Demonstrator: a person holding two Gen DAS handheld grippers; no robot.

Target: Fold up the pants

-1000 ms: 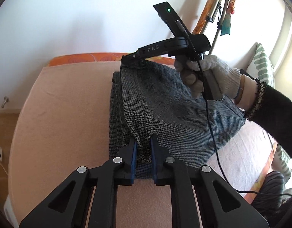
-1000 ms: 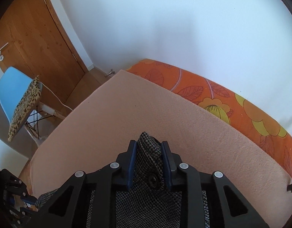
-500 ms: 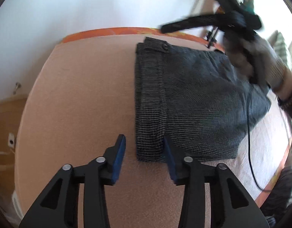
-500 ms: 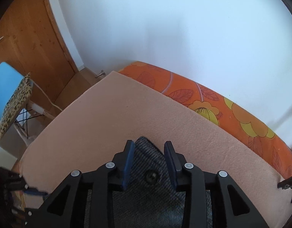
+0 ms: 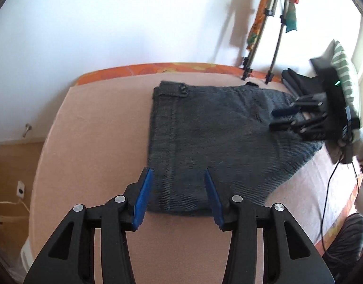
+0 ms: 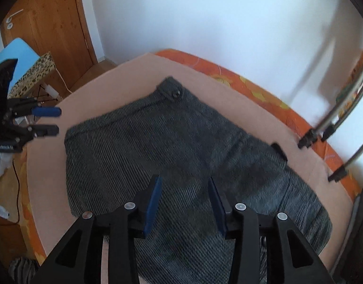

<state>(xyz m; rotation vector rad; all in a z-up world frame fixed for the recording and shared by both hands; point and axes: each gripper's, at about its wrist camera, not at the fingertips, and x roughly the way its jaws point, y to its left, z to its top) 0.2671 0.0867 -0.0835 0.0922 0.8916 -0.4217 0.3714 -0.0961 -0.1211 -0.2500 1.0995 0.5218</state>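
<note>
— Both hand-held grippers are empty: our left hand-held gripper [image 5: 177,193] hovers with its blue-padded jaws spread wide over the near edge of the dark grey woven pants [image 5: 219,137], and our right hand-held gripper [image 6: 185,202] hangs just as wide above the middle of the cloth, gripping nothing.

— And the pants?

— Folded into a rough rectangle on the peach-coloured blanket [image 5: 98,142] covering the bed, with the buttoned waistband corner [image 6: 173,92] towards the white wall. The right-hand side looks puffed and rounded, not flat.

— So what do we worry about?

— If we take another fold now, that bulge could trap air and the stack may spring open or slide askew. Pinching only the top layer would peel it off the layers beneath. We should also mind the black cable [image 5: 328,189] trailing on the right; it might snag the cloth edge as we sweep across.
</note>
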